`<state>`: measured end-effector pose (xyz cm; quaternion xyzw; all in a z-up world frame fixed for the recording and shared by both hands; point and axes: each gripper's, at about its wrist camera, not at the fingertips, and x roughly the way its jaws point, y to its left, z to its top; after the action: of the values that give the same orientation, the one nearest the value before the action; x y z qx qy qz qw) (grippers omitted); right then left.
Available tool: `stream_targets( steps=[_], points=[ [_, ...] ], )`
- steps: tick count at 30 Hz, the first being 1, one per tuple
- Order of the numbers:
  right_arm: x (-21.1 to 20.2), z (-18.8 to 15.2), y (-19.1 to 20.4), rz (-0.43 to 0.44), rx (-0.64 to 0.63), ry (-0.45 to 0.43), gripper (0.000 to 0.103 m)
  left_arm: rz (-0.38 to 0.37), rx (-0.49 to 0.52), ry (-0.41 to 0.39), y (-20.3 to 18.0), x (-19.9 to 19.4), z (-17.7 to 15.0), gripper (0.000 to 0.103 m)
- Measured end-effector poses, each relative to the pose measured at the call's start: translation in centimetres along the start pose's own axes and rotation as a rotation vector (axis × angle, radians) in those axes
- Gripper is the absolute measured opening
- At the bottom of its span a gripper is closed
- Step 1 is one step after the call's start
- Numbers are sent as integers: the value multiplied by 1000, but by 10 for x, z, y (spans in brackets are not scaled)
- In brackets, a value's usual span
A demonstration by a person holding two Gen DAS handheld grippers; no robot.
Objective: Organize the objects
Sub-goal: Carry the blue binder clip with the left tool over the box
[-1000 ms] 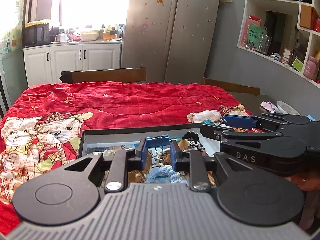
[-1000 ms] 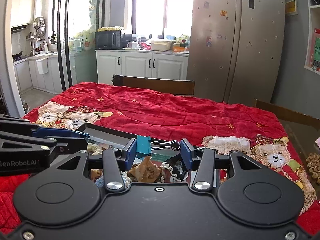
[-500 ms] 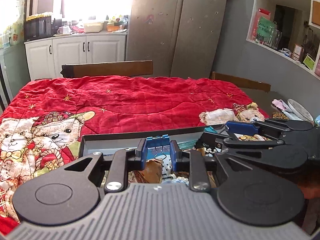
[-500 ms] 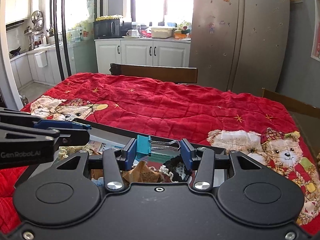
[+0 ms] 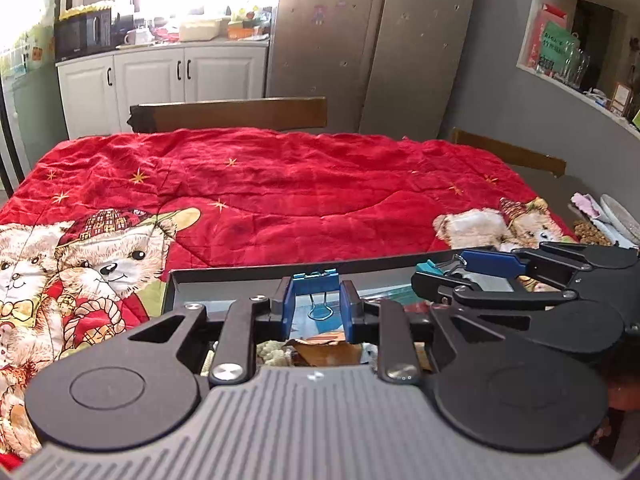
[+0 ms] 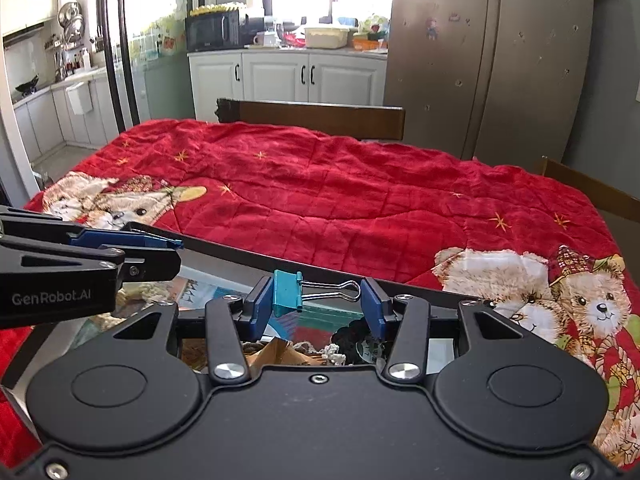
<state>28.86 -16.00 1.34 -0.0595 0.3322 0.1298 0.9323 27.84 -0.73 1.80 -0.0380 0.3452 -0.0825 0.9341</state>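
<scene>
My left gripper [image 5: 316, 304] is shut on a blue binder clip [image 5: 315, 287], its wire handles hanging toward me. In the right wrist view my right gripper [image 6: 316, 300] is shut on a teal binder clip [image 6: 287, 293] held sideways, the clip body against the left pad and the wire handles [image 6: 334, 290] reaching the right pad. Both grippers hover over the far part of a dark tray [image 5: 240, 270] holding several small items on a red bear-print quilt [image 5: 280, 192]. Each gripper shows in the other's view: the right gripper [image 5: 444, 272] and the left gripper [image 6: 176, 256].
The tray [image 6: 320, 270] holds crumpled brown paper [image 6: 276, 352], knitted pieces and a dark round item [image 6: 352, 338]. Wooden chair backs [image 5: 228, 114] stand at the table's far side. A fridge [image 5: 372, 40], white cabinets and a wall shelf [image 5: 580, 60] lie beyond.
Both grippers have moved forward and down over the tray, clips still held. More of the quilt and less of the tray's contents now show ahead.
</scene>
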Motion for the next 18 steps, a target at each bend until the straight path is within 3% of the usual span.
stream_targets(
  steps=[18],
  points=[
    [51, 3, 3, -8, -35, 144, 45, 43, 30, 110, 11, 41, -2, 27]
  ],
)
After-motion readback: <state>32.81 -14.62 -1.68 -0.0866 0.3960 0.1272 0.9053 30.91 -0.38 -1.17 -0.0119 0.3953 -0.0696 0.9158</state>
